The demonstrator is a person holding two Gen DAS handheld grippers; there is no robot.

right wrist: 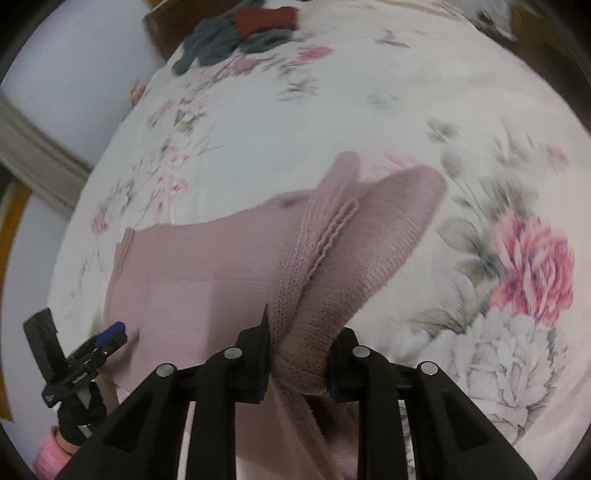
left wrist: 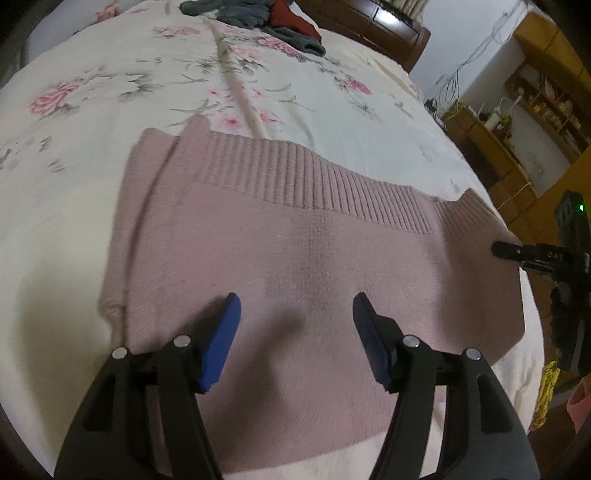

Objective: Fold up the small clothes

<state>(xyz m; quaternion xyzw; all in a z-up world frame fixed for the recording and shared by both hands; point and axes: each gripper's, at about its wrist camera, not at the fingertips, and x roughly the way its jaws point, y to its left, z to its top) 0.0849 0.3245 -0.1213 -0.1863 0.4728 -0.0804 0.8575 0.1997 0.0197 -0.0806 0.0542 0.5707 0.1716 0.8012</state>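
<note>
While the pink sweater (left wrist: 295, 258) is spread flat on the flowered bedspread (left wrist: 92, 122), a bunched sleeve (right wrist: 332, 288) is clamped between the fingers of the right claw (right wrist: 299, 354). The left claw (left wrist: 295, 317) is held wide apart above the sweater body, gripping nothing. A heap of grey and red clothes (left wrist: 255, 14) is seen at the far end of the bed.

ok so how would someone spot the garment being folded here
On the floral bedspread, look at the near end, away from the grey and red clothes pile by the headboard. The pink knit sweater lies spread there, alone, ribbed along one edge, a bunched part pinched in the right hand-held gripper.
</note>
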